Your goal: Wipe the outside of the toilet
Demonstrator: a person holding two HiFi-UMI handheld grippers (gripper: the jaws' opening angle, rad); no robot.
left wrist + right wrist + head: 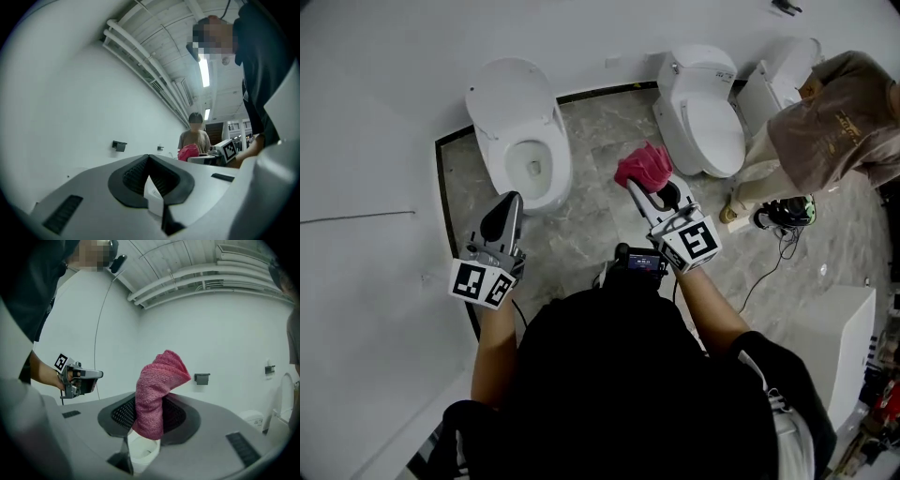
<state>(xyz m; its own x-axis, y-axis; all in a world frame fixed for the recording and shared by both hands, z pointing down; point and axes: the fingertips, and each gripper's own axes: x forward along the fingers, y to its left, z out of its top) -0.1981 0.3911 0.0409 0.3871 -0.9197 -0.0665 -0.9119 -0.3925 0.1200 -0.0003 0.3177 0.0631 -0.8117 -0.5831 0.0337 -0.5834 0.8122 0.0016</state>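
Head view has my right claw (649, 190) clamped on the cloth (643, 166), bunched proud of the tips, I judge for wiping, while my left claw (508, 201), closed and empty, points toward the toilet (520, 131) at 11 o'clock.

From my feed, the cloth (157, 394) clamped in the right tool (149, 414) looks like a pink knitted weave, rough and matt, with a fine ribbed grain. The tool's shell looks like smooth grey plastic with a dull finish, and its pads (123, 414) are black, ribbed and rubbery. The left tool (149, 180) shows the same grey shell and ribbed black lining. The left toilet (520, 131) and the right toilet (703, 108) are white, smooth and glossy, like glazed ceramic. The floor (600, 220) is grey veined stone-look tile, smooth with a faint sheen. The wall (375, 122) is plain white and matt.
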